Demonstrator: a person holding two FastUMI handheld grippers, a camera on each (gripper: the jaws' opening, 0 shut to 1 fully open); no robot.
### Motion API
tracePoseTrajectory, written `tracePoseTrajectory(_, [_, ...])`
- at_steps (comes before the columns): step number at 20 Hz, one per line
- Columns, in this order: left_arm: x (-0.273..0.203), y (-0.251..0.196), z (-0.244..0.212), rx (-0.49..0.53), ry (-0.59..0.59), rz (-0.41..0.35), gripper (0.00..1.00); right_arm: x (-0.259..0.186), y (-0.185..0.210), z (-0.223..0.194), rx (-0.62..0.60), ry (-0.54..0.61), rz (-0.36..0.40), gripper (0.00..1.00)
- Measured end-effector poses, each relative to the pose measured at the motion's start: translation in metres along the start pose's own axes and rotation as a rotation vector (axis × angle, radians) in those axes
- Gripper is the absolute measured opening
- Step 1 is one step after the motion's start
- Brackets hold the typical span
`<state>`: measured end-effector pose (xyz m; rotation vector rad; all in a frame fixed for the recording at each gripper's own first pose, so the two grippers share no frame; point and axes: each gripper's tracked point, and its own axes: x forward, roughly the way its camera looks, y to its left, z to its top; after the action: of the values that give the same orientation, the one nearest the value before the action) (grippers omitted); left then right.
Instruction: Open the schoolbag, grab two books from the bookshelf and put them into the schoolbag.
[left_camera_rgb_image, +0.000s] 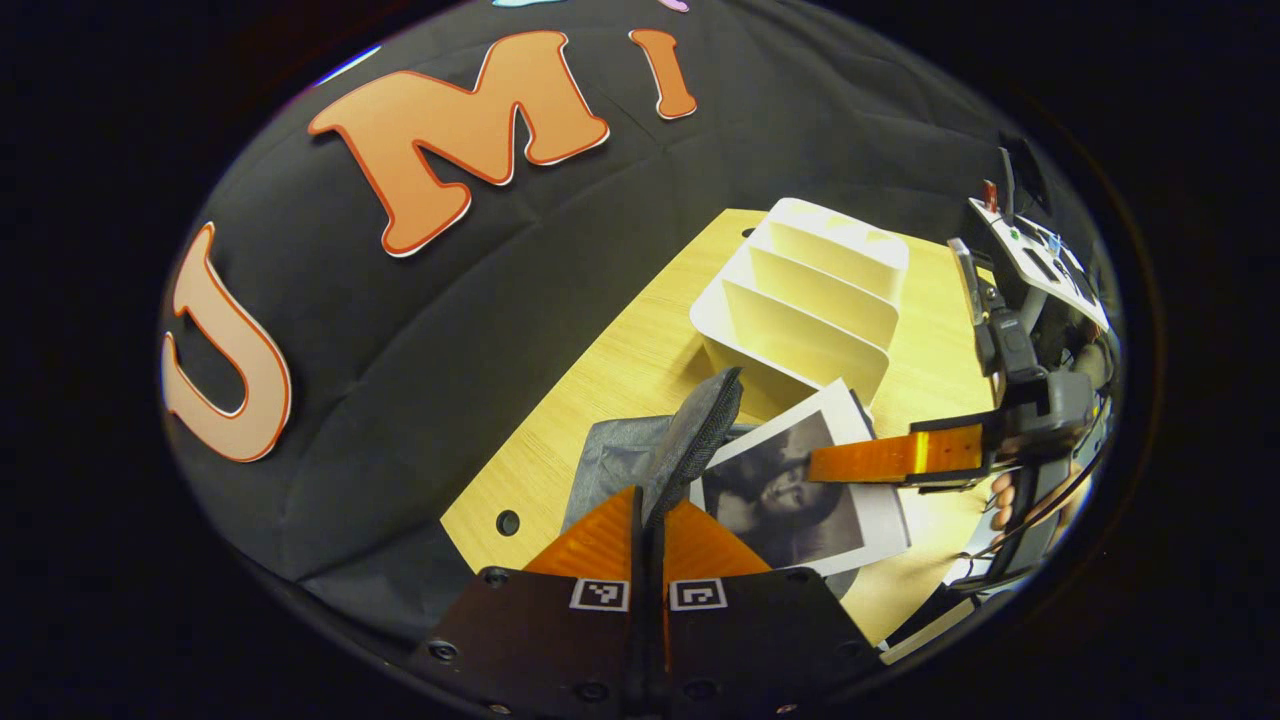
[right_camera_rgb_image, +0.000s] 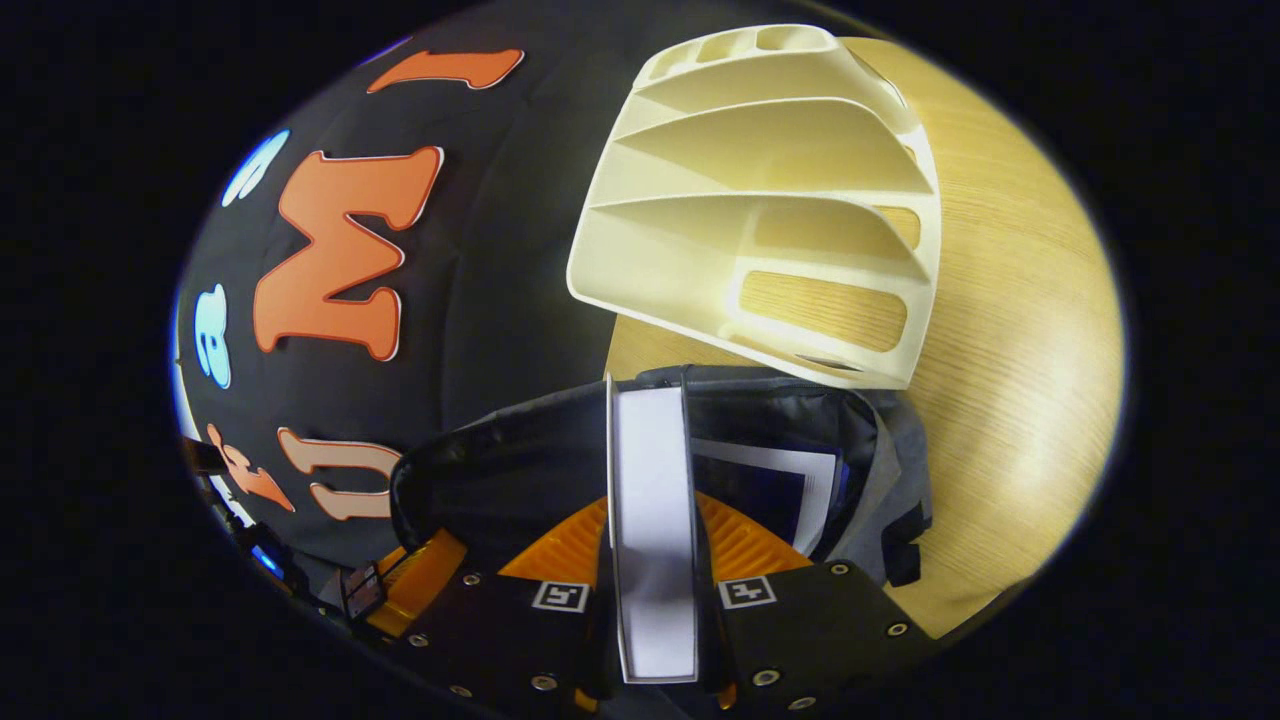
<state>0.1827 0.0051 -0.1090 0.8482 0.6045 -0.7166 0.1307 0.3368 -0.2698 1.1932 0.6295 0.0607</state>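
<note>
In the left gripper view, the left gripper (left_camera_rgb_image: 650, 530) has its two fingers drawn together on the raised edge of the grey fabric schoolbag (left_camera_rgb_image: 700, 420), holding that flap up from the light wooden table (left_camera_rgb_image: 620, 350). The flap stands on edge, its long axis running away from the camera toward the cream plastic bookshelf with slanted dividers (left_camera_rgb_image: 810, 300), which sits just beyond the bag.

The right gripper (left_camera_rgb_image: 830, 465) reaches in from the side, its fingers clamped on the white-bordered book with a dark photograph cover (left_camera_rgb_image: 790, 490). In the left gripper view the book lies tilted over the bag's mouth. In the right gripper view it shows edge-on between the fingers (right_camera_rgb_image: 655, 540), its long axis pointing forward into the opening; another flat book (right_camera_rgb_image: 770, 485) already lies inside (only its pale border is clear).

The bag's open rim (right_camera_rgb_image: 780, 390) touches or nearly touches the bookshelf's base. The table's bare wood stretches to the far side of the bag (right_camera_rgb_image: 1000, 400). A hand (left_camera_rgb_image: 1005, 495) grips the right gripper's handle.
</note>
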Motion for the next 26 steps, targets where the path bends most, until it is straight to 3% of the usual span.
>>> tracePoseTrajectory(7, [-0.008, -0.006, 0.014, 0.015, -0.033, -0.009, 0.01, 0.045, 0.012, -0.01, 0.014, -0.048, 0.02, 0.32])
tracePoseTrajectory(10, [-0.006, -0.005, 0.012, 0.006, -0.032, -0.01, 0.01, 0.058, 0.006, -0.01, 0.01, -0.066, -0.014, 0.34])
tracePoseTrajectory(11, [-0.006, -0.007, 0.012, 0.006, -0.031, -0.017, 0.01, 0.058, 0.005, -0.012, 0.012, -0.064, -0.032, 0.45])
tracePoseTrajectory(12, [-0.006, -0.008, 0.01, 0.009, -0.03, -0.018, 0.01, 0.059, 0.0, -0.013, 0.006, -0.058, -0.062, 0.36])
tracePoseTrajectory(14, [-0.004, -0.004, 0.01, 0.013, -0.025, -0.009, 0.01, 0.058, -0.018, -0.023, -0.027, -0.022, -0.168, 0.45])
tracePoseTrajectory(15, [-0.002, -0.003, 0.007, 0.002, -0.023, -0.013, 0.01, 0.056, -0.027, -0.028, -0.042, 0.006, -0.217, 0.56])
tracePoseTrajectory(16, [-0.002, -0.004, 0.004, -0.011, -0.022, -0.017, 0.01, 0.053, -0.031, -0.034, -0.048, 0.038, -0.241, 0.62])
tracePoseTrajectory(19, [0.0, -0.007, 0.0, -0.057, -0.019, -0.044, 0.01, 0.04, -0.036, -0.044, -0.056, 0.097, -0.304, 0.98])
tracePoseTrajectory(26, [-0.002, -0.03, -0.022, -0.211, -0.01, -0.092, 0.03, -0.009, -0.031, -0.02, -0.253, 0.119, -0.39, 0.99])
